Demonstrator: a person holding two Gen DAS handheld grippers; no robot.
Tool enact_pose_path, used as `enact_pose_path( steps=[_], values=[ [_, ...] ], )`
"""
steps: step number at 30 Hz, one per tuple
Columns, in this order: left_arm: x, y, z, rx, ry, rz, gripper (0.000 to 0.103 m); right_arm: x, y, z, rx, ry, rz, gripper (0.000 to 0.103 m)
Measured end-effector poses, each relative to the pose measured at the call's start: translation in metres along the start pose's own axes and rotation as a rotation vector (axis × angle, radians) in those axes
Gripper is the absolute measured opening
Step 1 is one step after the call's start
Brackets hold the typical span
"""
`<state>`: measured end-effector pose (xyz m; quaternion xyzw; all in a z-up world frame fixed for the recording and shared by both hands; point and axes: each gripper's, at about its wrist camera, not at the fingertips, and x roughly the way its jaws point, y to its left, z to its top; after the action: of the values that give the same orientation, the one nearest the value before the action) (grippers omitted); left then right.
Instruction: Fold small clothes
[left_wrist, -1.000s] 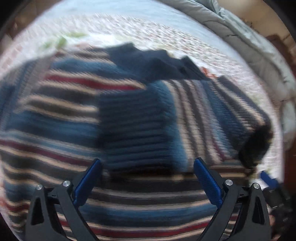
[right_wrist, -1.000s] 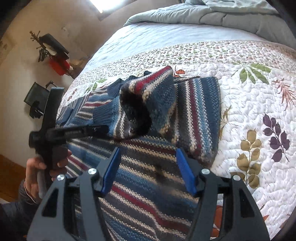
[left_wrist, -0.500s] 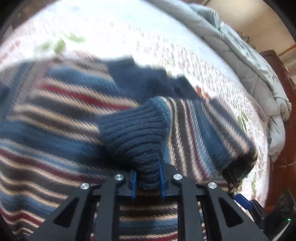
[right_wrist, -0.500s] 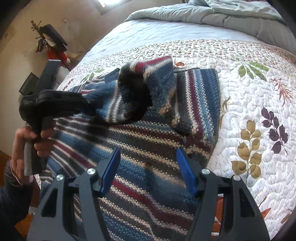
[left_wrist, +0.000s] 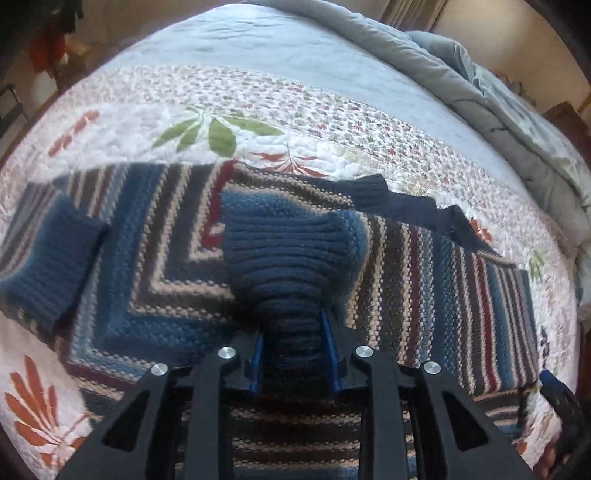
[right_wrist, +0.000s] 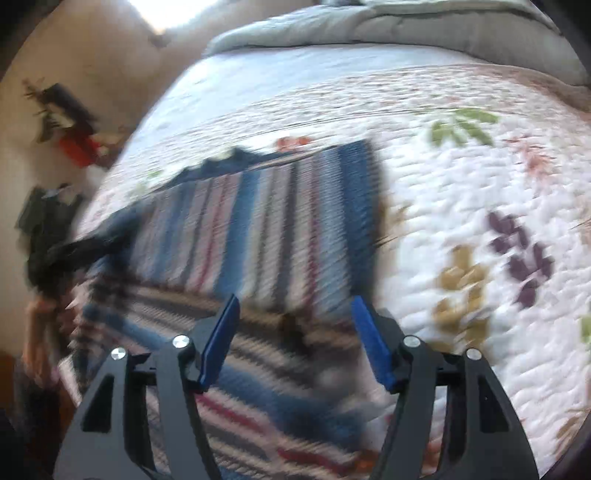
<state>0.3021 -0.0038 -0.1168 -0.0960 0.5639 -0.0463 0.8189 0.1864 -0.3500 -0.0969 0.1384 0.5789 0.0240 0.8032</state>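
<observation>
Since half a second ago the left gripper (left_wrist: 293, 354) has carried the ribbed navy cuff (left_wrist: 291, 258) further across the striped sweater (left_wrist: 155, 258), and the raised sleeve hump seen from the right wrist has dropped out of that view; the right view is now motion-blurred. Left to right: the other navy cuff (left_wrist: 48, 254) lies flat near the quilt's (left_wrist: 122, 122) left edge, folded onto the sweater body. Centre, the left jaws are clamped narrow on the cuff, which bunches into a fan above the blue pads (left_wrist: 328, 343). Right, the navy collar (left_wrist: 406, 203) sits at the sweater's far edge, toward the grey duvet (left_wrist: 498, 107). Right gripper (right_wrist: 295, 339) hovers over the sweater's near right part with jaws wide, holding nothing; in that blurred view the striped panel (right_wrist: 280, 221) looks flat, just beside bare quilt. Risks, as I read it: thick rib knit pinched only at its end could slip out mid-carry. Dragging the sleeve low could rumple the layer underneath, since the right gripper pins nothing. Releasing while the cuff is bunched would leave a lump, not a flat fold. Overshoot would put this sleeve on top of the left cuff, skewing the stack.
</observation>
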Motion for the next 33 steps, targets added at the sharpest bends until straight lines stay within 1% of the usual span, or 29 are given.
enact_pose_path(
  steps=[1, 2, 6, 8, 9, 10, 11, 12, 13, 14, 17, 18, 20, 22, 23, 24, 25, 26, 27, 29, 31, 32, 33],
  values=[
    [0.0, 0.001, -0.002, -0.002, 0.0, -0.003, 0.028, 0.004, -0.005, 0.009, 0.007, 0.001, -0.028, 0.066],
    [0.001, 0.001, -0.001, 0.0, 0.001, -0.003, 0.031, 0.011, -0.011, 0.021, 0.011, 0.011, -0.056, 0.066],
    [0.002, -0.003, 0.002, 0.011, -0.006, -0.002, 0.041, 0.044, -0.025, 0.06, 0.043, 0.08, -0.082, 0.066],
    [0.002, -0.005, 0.004, 0.007, -0.005, -0.004, 0.043, 0.06, -0.027, 0.075, 0.05, 0.101, -0.111, 0.066],
    [0.005, -0.006, 0.005, 0.005, 0.001, -0.006, 0.043, 0.072, -0.027, 0.083, 0.042, 0.129, -0.13, 0.066],
    [0.007, -0.006, 0.006, 0.003, 0.007, -0.003, 0.043, 0.08, -0.028, 0.087, 0.044, 0.143, -0.134, 0.064],
    [0.01, -0.007, 0.006, 0.006, 0.012, -0.001, 0.043, 0.086, -0.029, 0.091, 0.05, 0.156, -0.121, 0.046],
    [0.015, -0.009, 0.006, 0.01, 0.02, 0.0, 0.043, 0.089, -0.029, 0.093, 0.055, 0.162, -0.073, 0.024],
    [0.018, -0.01, 0.006, 0.01, 0.023, 0.003, 0.042, 0.09, -0.027, 0.095, 0.059, 0.163, -0.038, 0.016],
    [0.019, -0.01, 0.006, 0.008, 0.023, 0.004, 0.04, 0.086, -0.024, 0.097, 0.058, 0.155, -0.027, 0.011],
    [0.017, -0.015, 0.005, -0.002, 0.006, -0.022, 0.038, 0.069, -0.021, 0.097, 0.015, 0.105, -0.063, 0.01],
    [0.017, -0.016, 0.005, -0.002, 0.003, -0.028, 0.038, 0.062, -0.025, 0.097, 0.026, 0.087, -0.084, 0.01],
    [0.021, -0.019, 0.005, 0.001, 0.015, -0.036, 0.039, 0.055, -0.042, 0.093, 0.09, 0.067, -0.088, 0.01],
    [0.027, -0.023, 0.004, 0.017, 0.02, -0.008, 0.039, 0.064, -0.054, 0.086, 0.116, 0.085, -0.069, 0.012],
    [0.027, -0.025, 0.003, 0.027, 0.017, 0.004, 0.039, 0.067, -0.056, 0.083, 0.114, 0.089, -0.065, 0.018],
    [0.026, -0.027, 0.004, 0.036, 0.015, 0.012, 0.039, 0.065, -0.056, 0.08, 0.107, 0.074, -0.064, 0.022],
    [0.025, -0.027, 0.003, 0.038, 0.014, 0.012, 0.04, 0.057, -0.056, 0.076, 0.106, 0.054, -0.066, 0.03],
    [0.022, -0.027, 0.002, 0.041, 0.015, 0.011, 0.041, 0.051, -0.056, 0.072, 0.11, 0.039, -0.059, 0.039],
    [0.018, -0.026, 0.001, 0.042, 0.014, 0.014, 0.043, 0.037, -0.054, 0.063, 0.111, 0.018, -0.016, 0.05],
    [0.009, -0.024, -0.001, 0.043, -0.001, 0.009, 0.046, 0.017, -0.052, 0.045, 0.092, 0.013, 0.015, 0.053],
    [0.001, -0.023, -0.003, 0.036, -0.01, -0.008, 0.047, 0.004, -0.04, 0.023, 0.04, 0.036, 0.02, 0.053],
    [-0.004, -0.024, -0.005, 0.03, -0.011, -0.022, 0.049, 0.0, -0.035, 0.015, 0.017, 0.047, 0.018, 0.056],
    [-0.007, -0.025, -0.008, 0.027, -0.008, -0.025, 0.051, -0.004, -0.027, 0.002, -0.024, 0.07, -0.002, 0.057]
  ],
)
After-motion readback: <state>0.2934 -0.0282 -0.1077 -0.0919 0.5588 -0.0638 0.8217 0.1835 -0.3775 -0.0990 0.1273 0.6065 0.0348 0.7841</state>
